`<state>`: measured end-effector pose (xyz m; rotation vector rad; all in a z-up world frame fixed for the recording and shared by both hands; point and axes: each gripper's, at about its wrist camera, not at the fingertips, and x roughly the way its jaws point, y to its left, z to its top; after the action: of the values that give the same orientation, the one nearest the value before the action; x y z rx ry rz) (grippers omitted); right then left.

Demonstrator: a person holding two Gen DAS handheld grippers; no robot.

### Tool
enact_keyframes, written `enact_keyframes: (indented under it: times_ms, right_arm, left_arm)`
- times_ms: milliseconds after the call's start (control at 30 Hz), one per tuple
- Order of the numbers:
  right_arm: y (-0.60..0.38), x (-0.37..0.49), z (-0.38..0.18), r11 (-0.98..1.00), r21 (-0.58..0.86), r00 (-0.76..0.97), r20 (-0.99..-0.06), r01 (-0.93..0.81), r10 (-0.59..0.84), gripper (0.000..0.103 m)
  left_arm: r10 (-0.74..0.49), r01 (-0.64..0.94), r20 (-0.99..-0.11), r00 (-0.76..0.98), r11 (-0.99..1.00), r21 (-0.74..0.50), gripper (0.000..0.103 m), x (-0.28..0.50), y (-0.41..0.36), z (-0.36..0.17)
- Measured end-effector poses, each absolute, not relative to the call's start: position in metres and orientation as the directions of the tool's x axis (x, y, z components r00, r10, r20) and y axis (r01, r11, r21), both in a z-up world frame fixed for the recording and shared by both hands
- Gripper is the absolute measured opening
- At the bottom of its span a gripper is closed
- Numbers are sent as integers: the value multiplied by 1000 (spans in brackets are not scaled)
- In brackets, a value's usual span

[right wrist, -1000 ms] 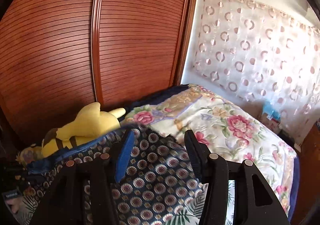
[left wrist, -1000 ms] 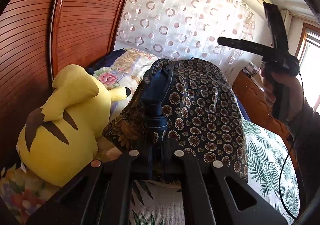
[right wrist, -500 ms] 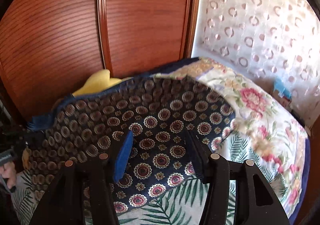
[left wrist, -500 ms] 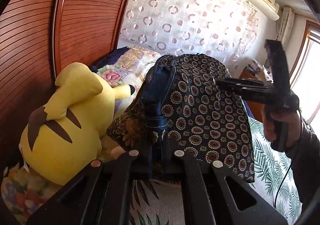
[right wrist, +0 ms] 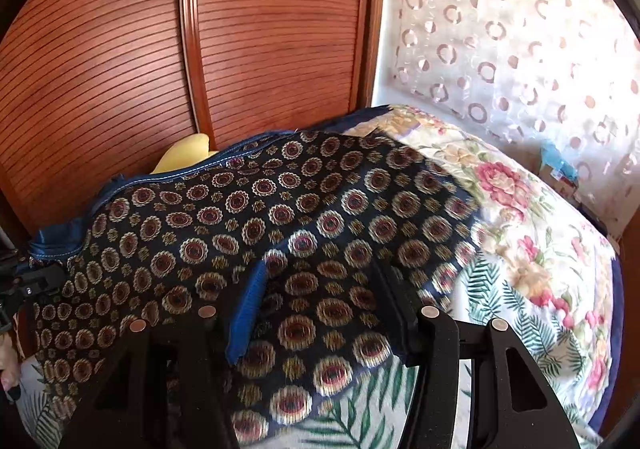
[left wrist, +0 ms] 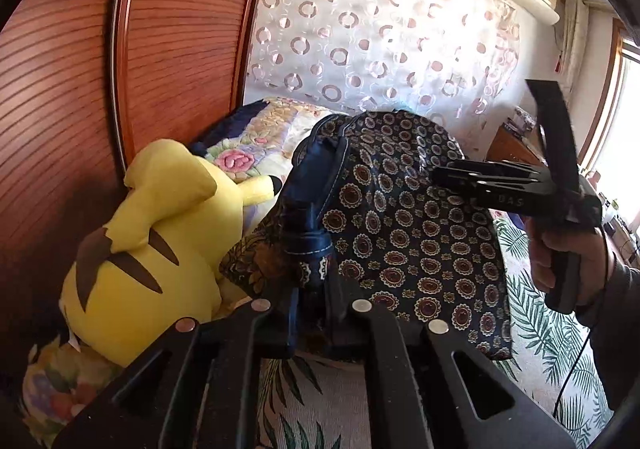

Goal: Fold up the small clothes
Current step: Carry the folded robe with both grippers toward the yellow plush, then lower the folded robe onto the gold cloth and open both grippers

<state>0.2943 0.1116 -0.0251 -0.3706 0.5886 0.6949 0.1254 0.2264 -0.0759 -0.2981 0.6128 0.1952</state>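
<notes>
Left tongs [left wrist: 310,289] clamp patterned garment [left wrist: 404,233]; right tongs [right wrist: 320,301] agape; yellow plush [left wrist: 160,233] beside.

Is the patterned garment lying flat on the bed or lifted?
Lifted: the left gripper pinches the patterned garment by its bunched blue edge, and the cloth hangs draped above the bed.

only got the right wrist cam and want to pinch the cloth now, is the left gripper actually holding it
observer: Yes. The left gripper is shut on the bunched blue edge of the patterned garment, holding it up above the bed.
operator: anything close on that side
observer: A yellow plush toy lies right beside the garment, against the wooden wardrobe door.
operator: where does my gripper sit seen from there
observer: The right gripper has its tips at the garment's upper far side; I cannot tell whether they touch the cloth.
</notes>
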Motion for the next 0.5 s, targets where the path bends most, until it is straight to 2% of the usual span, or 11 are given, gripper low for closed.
enact_keyframes:
  times_ms: [133,233,433,500]
  right_arm:
    - [92,267,-18,733,-110,636,-593,-672,494,56]
    - [76,243,-14,740,-96,642,-581,-665,501,56]
    - [35,194,-7,760,-74,662,-550,-646,509,56]
    - [24,179,-5,767,-72,670,-543,-638,506,56]
  left_arm:
    - [118,-275,-586,802,943,-186,11,120,222,-70]
    - [144,-283,-584,799,947,-155,16,116,217,-66]
    - [146,-257,-559,817,958,-126,55,101,206,-55]
    - [138,-240,-557,819,964,-116,80,98,200,-52]
